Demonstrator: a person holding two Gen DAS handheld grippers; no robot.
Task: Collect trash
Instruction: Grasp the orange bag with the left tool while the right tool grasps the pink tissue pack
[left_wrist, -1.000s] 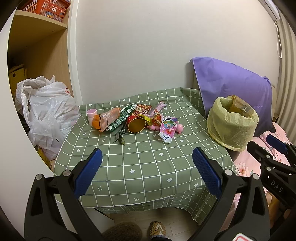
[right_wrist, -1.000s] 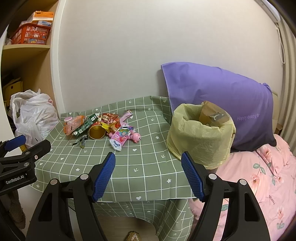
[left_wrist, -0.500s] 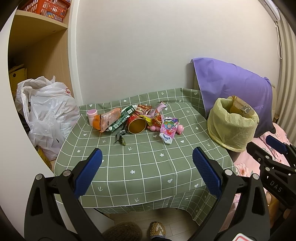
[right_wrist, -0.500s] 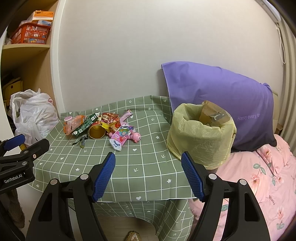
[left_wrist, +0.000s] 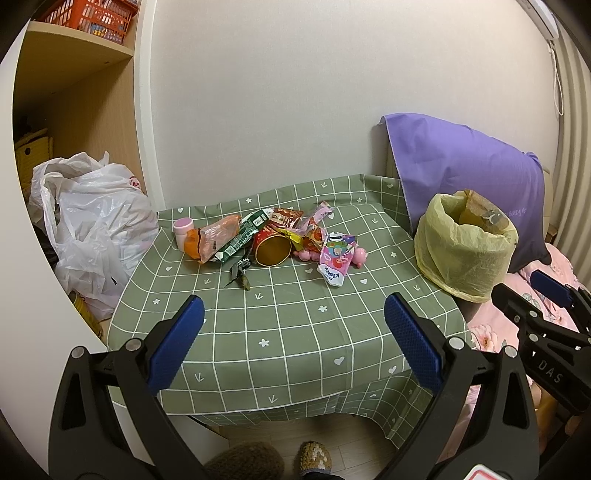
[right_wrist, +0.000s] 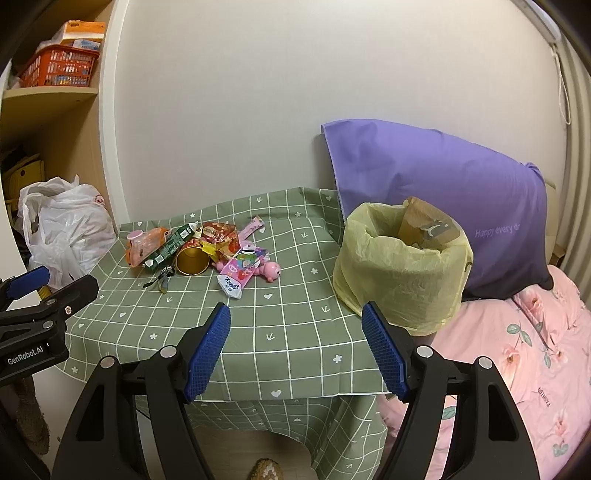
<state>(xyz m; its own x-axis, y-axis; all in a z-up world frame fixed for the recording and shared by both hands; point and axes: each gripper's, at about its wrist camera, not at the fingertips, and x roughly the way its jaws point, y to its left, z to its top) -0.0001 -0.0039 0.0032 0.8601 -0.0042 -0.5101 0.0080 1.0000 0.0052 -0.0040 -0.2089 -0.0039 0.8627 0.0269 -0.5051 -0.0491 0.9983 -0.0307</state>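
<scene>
The trash (left_wrist: 273, 240) lies in one heap at the far middle of the bench (left_wrist: 295, 332), well apart from both tongs. The bin (right_wrist: 402, 266), lined with a yellow bag, stands at the bench's right edge against a purple pillow (right_wrist: 443, 192).

Left tongs (left_wrist: 293, 336): jaws wide apart, empty, hovering above the near bench edge. Right tongs (right_wrist: 295, 347): jaws wide apart, empty, hovering at the near edge, close to the bin.

Handling, judged by appearance:

- Wrappers (left_wrist: 288, 218) and the orange packet (left_wrist: 212, 236): light, thin, crinkly film. They probably slip and fold. Pinch a raised fold or a free edge, not the flat face.
- Green carton (left_wrist: 243, 236): light, semi-stiff, flattened. Clamp across its narrow width.
- Red tube (left_wrist: 271, 249), on its side with the open mouth facing the cameras: stiff-walled, likely to roll. Take one wall at the rim, one finger inside and one outside.
- Tissue pack (left_wrist: 334, 258): soft, compressible. Clamp across the middle.
- Pink toy (left_wrist: 358, 254): small, rounded, partly hidden by the pack.
- Pink bottle (left_wrist: 183, 229): upright at the heap's left end, rigid, smooth. Grip the body squarely to avoid tipping.
- Dark scrap (left_wrist: 240, 271): too small to identify.
</scene>
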